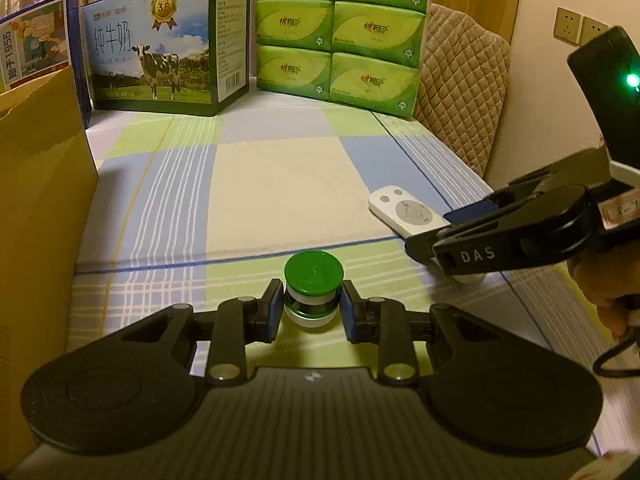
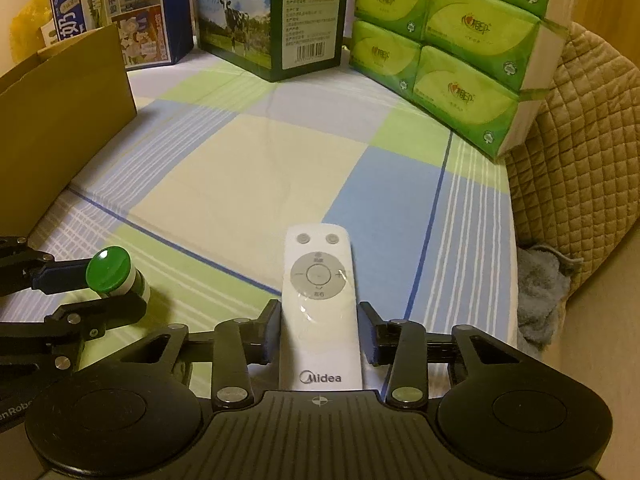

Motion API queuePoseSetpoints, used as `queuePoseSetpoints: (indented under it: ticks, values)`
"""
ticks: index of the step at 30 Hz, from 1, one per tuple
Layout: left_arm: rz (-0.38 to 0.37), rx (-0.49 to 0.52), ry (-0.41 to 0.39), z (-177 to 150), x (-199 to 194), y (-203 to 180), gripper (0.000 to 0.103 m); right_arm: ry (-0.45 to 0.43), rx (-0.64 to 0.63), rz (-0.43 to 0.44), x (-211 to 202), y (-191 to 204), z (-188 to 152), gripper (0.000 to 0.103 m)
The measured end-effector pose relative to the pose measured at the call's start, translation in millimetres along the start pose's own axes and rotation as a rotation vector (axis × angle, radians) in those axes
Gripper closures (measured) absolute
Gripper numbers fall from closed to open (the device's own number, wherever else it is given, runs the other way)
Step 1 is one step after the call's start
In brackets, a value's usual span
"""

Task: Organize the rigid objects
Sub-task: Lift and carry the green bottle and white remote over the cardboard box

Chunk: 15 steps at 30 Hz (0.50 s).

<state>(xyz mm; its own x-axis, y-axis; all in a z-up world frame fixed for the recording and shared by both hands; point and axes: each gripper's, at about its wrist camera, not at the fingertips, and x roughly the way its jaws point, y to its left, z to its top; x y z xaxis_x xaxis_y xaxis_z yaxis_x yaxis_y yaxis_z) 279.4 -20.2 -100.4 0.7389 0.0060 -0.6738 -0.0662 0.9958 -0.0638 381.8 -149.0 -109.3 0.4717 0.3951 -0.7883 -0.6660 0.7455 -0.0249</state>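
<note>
The left gripper (image 1: 313,312) is clamped on a small white jar with a round green lid (image 1: 313,276), held at the near edge of the checked cloth-covered table (image 1: 276,184). The right gripper (image 2: 320,332) straddles a flat white plastic remote control (image 2: 319,304) lying towards the table's right edge; its left pad touches the remote's side while the right pad stands just clear. No squeeze yet.

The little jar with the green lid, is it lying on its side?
No, the jar stands upright between the left gripper's pads, green lid on top.
</note>
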Motion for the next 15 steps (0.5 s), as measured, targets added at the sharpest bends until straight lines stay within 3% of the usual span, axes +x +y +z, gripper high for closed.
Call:
queuePoseSetpoints:
  ticks: [15]
  values:
    - [-0.032, 0.009, 0.034, -18.3, -65.8, 0.1, 0.078, -0.010, 0.272, 0.042, -68.2, 37.6, -53.6, 0.066]
